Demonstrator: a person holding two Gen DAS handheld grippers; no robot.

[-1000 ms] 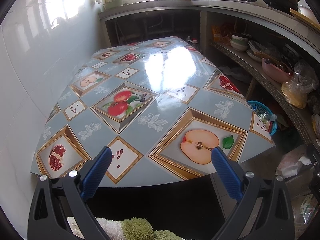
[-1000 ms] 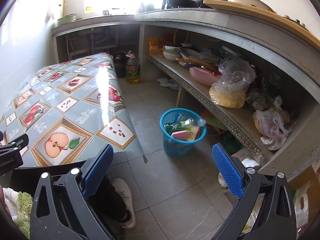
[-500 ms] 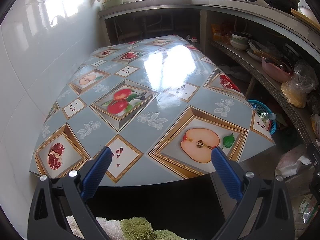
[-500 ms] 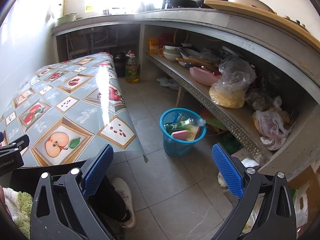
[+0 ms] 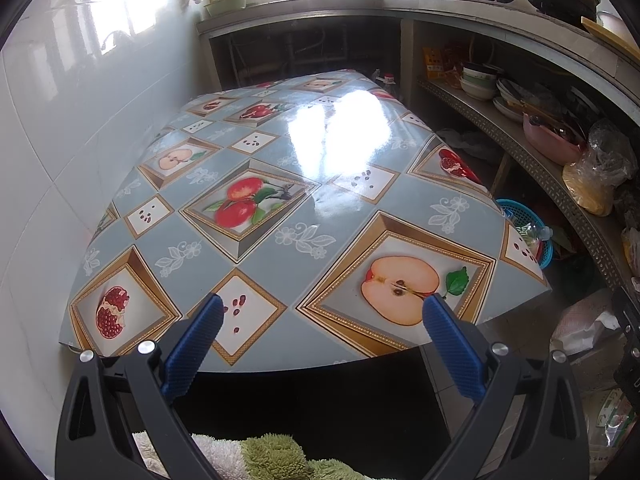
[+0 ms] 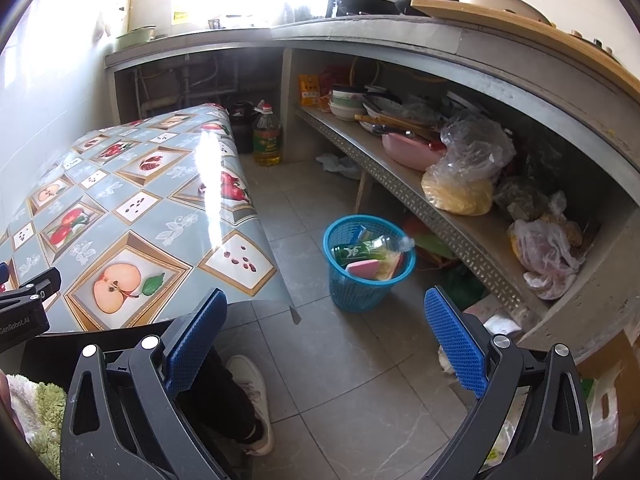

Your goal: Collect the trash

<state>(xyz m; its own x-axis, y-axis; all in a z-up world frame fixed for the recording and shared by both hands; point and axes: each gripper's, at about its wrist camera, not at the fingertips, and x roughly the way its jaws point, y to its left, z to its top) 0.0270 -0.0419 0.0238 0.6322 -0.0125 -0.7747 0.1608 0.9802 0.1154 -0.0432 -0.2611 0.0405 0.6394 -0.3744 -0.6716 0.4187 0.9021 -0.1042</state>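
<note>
The trash you are collecting sits in the blue basket on the tiled floor, between the surface with its fruit-print cloth and the low shelf: a clear plastic bottle, a pink piece and wrappers. Your right tongs hang spread and empty above the floor just short of the basket. Your left tongs are spread too, holding nothing, over the near edge of the surface.

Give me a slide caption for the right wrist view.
Open right gripper faces a blue basket of trash on the kitchen floor beside the table.
</note>
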